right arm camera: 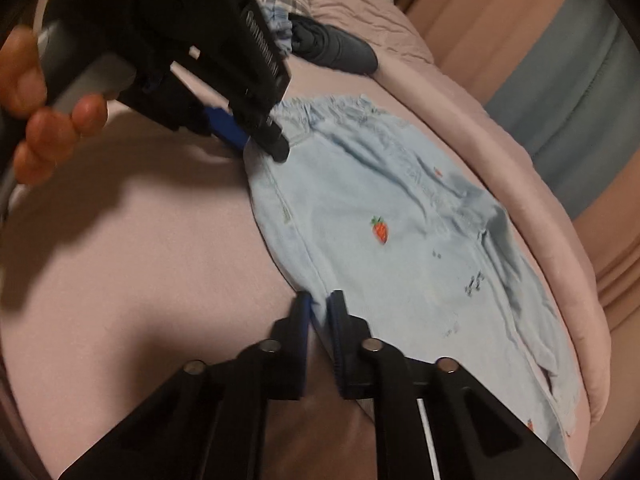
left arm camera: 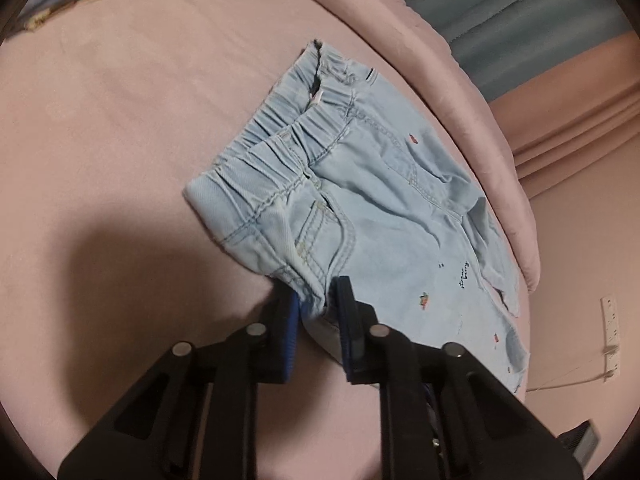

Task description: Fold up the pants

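Light blue denim pants [left arm camera: 360,208] with small embroidered motifs lie on a pink bed [left arm camera: 100,140], the elastic waistband toward the far left and the legs running toward the bed's right edge. My left gripper [left arm camera: 316,300] is shut on the near side edge of the pants just below the waistband. In the right wrist view the pants [right arm camera: 400,240] show a carrot motif. My right gripper [right arm camera: 318,304] is shut on the same near edge further down the leg. The left gripper [right arm camera: 260,140] also shows there, held by a hand at the pants' waist edge.
Dark and checked clothes [right arm camera: 332,48] lie piled at the bed's far end. A thick pink rolled border [right arm camera: 540,208] runs along the bed's right side. Beyond it hang pink and grey-blue curtains [left arm camera: 520,20]. A wall socket strip [left arm camera: 610,320] is at the right.
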A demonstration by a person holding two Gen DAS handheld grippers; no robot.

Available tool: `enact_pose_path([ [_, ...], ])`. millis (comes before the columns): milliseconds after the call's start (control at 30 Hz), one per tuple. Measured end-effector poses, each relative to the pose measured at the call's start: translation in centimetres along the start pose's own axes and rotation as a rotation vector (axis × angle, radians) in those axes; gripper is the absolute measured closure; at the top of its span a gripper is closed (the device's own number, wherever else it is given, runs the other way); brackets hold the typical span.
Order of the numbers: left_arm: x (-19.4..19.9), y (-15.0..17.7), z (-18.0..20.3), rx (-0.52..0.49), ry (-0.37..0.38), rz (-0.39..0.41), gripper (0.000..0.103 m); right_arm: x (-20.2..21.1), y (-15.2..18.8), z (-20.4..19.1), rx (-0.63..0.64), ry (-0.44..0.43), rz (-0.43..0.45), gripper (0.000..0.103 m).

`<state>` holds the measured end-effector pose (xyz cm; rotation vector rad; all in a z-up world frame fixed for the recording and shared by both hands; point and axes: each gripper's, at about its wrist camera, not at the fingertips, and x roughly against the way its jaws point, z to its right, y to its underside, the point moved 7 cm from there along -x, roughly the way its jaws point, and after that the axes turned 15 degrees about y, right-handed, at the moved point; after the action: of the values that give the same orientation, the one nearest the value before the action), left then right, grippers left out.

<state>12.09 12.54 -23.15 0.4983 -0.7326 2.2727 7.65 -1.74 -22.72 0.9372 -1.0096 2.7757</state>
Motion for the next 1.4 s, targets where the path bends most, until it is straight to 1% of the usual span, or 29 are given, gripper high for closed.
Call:
enact_pose_path([
  [100,1.4,0.7,-0.1,-0.055,-0.033,0.004,0.085,2.0,-0.3,0.0,-0.047,-0.062,0.011,0.095],
  [133,1.3,1.0,-0.5,-0.074,-0.071,-0.011,0.083,1.6,-0.3,-0.4,-0.066,-0.116,-0.016,0.095],
  [167,1.1,1.2,-1.0,-0.07,-0.088,-0.022,0.079,1.2,0.2,-0.7,-0.072,-0.141,-0.04,0.095],
  [233,0.9,1.0,-1.3,-0.056,-0.077,-0.034,0.077,0.5,0.8,-1.0,-0.099,-0.147,-0.059,0.095],
  [267,1.2,0.9,-1.1,-0.058,-0.091,-0.038,0.07,0.7,0.8,-0.7,-0.124,-0.155,-0.061,0.093],
  [300,1.7,0.8,-1.0,-0.076,-0.117,-0.04,0.061,1.0,0.7,0.0,-0.159,-0.183,-0.076,0.089],
  [367,3.3,0.6,-0.1,-0.186,-0.223,-0.022,0.053,2.6,0.6,2.3,-0.268,-0.248,-0.053,0.075],
  [400,3.9,0.5,0.4,-0.236,-0.242,0.0,0.052,3.3,0.8,3.6,-0.317,-0.256,-0.032,0.072],
  [467,4.3,0.6,2.0,-0.33,-0.229,0.025,0.049,3.7,2.4,7.8,-0.441,-0.21,-0.036,0.061],
  [500,3.7,0.6,3.0,-0.36,-0.202,0.017,0.049,3.1,3.4,9.5,-0.476,-0.17,-0.062,0.061],
  [567,1.6,1.2,4.6,-0.396,-0.114,-0.027,0.049,0.6,6.9,13.3,-0.515,-0.021,-0.184,0.061],
  [633,-1.4,2.0,5.4,-0.454,-0.07,-0.083,0.048,-1.3,10.6,15.7,-0.525,0.067,-0.303,0.061],
  [667,-2.9,2.4,5.1,-0.469,-0.081,-0.124,0.047,-2.2,12.7,16.6,-0.535,0.095,-0.365,0.061],
  [700,-4.7,2.9,3.8,-0.467,-0.119,-0.184,0.052,-2.9,15.4,17.4,-0.544,0.129,-0.438,0.061],
  [733,-5.7,3.2,2.1,-0.458,-0.15,-0.225,0.06,-2.7,16.7,17.9,-0.571,0.125,-0.433,0.058],
  [767,-5.3,3.0,1.9,-0.49,-0.134,-0.193,0.066,-2.0,18.0,18.8,-0.636,0.112,-0.407,0.058],
  [800,-4.7,2.8,1.7,-0.51,-0.122,-0.19,0.075,-1.6,19.2,19.5,-0.666,0.124,-0.428,0.058],
  [833,-4.2,2.7,1.2,-0.512,-0.126,-0.215,0.081,-1.1,20.5,20.5,-0.689,0.15,-0.453,0.058],
  [867,-3.5,2.2,0.9,-0.508,-0.119,-0.224,0.082,-0.8,21.5,21.4,-0.703,0.171,-0.483,0.058],
  [933,-2.3,0.6,1.1,-0.543,-0.145,-0.2,0.07,-0.3,22.0,23.1,-0.742,0.162,-0.522,0.058],
  [967,-2.1,-0.4,1.5,-0.577,-0.168,-0.176,0.046,0.0,21.4,23.8,-0.74,0.152,-0.5,0.058],
  [1000,-1.8,-1.6,2.2,-0.613,-0.181,-0.142,0.022,-0.2,19.7,24.5,-0.722,0.135,-0.447,0.058],
  [1033,-1.9,-3.1,3.0,-0.643,-0.17,-0.106,0.018,-0.5,17.1,25.0,-0.691,0.104,-0.372,0.057],
  [1100,-3.5,-6.8,4.4,-0.664,-0.116,-0.088,0.016,-2.3,12.5,25.5,-0.637,0.046,-0.264,0.05],
  [1133,-4.7,-8.7,4.8,-0.67,-0.114,-0.095,0.016,-4.1,9.6,25.7,-0.593,0.019,-0.217,0.045],
  [1200,-7.8,-12.2,5.3,-0.689,-0.12,-0.141,0.017,-8.4,5.3,26.3,-0.501,-0.016,-0.175,0.045],
  [1233,-8.2,-13.1,5.2,-0.692,-0.12,-0.169,0.017,-10.1,4.1,26.4,-0.476,-0.024,-0.18,0.045],
  [1300,-11.0,-15.2,5.0,-0.7,-0.128,-0.24,0.018,-14.8,1.6,27.6,-0.47,-0.054,-0.215,0.045],
  [1400,-13.4,-17.1,4.5,-0.705,-0.144,-0.297,0.023,-19.0,-1.6,27.8,-0.448,-0.076,-0.23,0.044],
])
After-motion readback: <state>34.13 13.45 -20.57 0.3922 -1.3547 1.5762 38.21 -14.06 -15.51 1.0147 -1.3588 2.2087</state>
